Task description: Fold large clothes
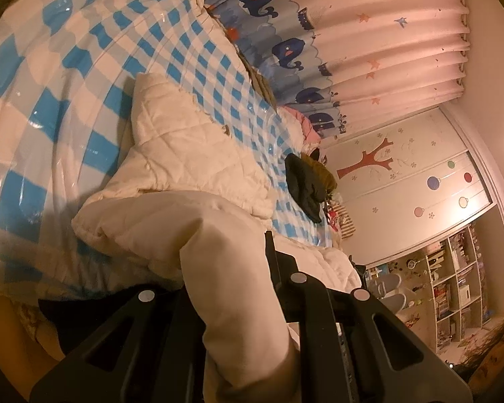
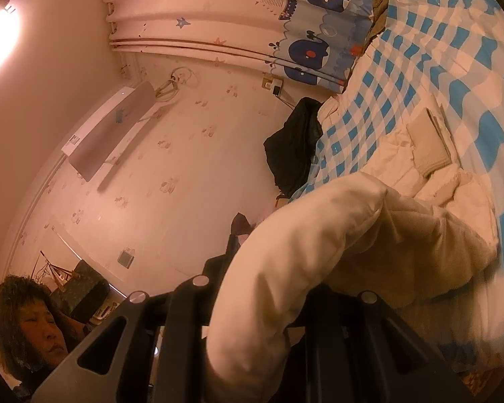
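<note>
The left gripper (image 1: 238, 268) was pressed together on a thick fold of the cream quilted jacket (image 1: 191, 154). The padded cloth ran up between its two black fingers and hid their tips. From there the jacket spread away over the bed cover (image 1: 84, 50), a glossy sheet with blue and white checks; one quilted panel lay flat on the checks and a rounded, puffy edge hung near the camera.

The right gripper (image 2: 258, 282) also pinched the same jacket (image 2: 436, 235). A fat roll of the cream cloth filled the gap between its fingers, so the jaws stood a little apart, closed on the cloth. In this view a ribbed cuff (image 2: 433, 147) of the jacket lay on the checked cover, beyond the held part.

Both views were rolled on their side: the bed ran up one edge of each picture and the walls up the other. So both grippers were turned about their own axis.

As for containers, the left view showed a white shelf unit (image 1: 460, 282) in the far corner, its compartments packed with books and small things too small to tell. On the far edge of the bed lay a pile of dark clothes (image 1: 302, 184). Behind the bed hung a curtain (image 1: 369, 33) with whales and stars. In the right view, a dark garment (image 2: 292, 144) hung at the bed's edge, and the person's head (image 2: 27, 322) was at the lower corner.
</note>
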`<state>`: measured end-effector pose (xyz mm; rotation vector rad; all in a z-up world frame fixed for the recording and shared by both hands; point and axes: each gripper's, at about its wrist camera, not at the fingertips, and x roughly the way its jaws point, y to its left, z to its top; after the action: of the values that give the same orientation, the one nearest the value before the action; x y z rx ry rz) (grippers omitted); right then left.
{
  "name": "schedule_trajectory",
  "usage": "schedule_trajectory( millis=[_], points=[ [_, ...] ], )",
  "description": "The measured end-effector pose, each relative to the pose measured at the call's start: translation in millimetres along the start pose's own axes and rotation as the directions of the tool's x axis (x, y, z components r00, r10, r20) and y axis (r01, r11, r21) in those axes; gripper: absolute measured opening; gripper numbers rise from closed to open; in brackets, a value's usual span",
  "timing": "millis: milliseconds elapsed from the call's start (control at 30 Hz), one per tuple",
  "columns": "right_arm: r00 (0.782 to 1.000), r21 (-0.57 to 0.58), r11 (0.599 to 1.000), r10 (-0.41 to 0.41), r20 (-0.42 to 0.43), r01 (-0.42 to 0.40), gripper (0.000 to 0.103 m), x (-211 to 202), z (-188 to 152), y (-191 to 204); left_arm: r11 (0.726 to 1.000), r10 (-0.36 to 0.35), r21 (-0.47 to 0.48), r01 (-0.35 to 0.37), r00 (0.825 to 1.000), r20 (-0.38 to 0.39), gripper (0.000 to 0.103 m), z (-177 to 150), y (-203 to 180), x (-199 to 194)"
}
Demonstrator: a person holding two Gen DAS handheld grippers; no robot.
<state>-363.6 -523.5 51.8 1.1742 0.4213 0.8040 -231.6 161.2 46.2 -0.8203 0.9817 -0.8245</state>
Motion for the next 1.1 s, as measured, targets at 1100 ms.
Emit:
schedule_trajectory(
  millis=[1100],
  points=[
    [0.997,-0.002,0.997,-0.076,0.001,0.076,0.018,71.7,96.0,-21.6,1.000,-0.005,-0.004,0.005,0.999,0.050,0.009,99.8,-4.5,50.0]
  ],
)
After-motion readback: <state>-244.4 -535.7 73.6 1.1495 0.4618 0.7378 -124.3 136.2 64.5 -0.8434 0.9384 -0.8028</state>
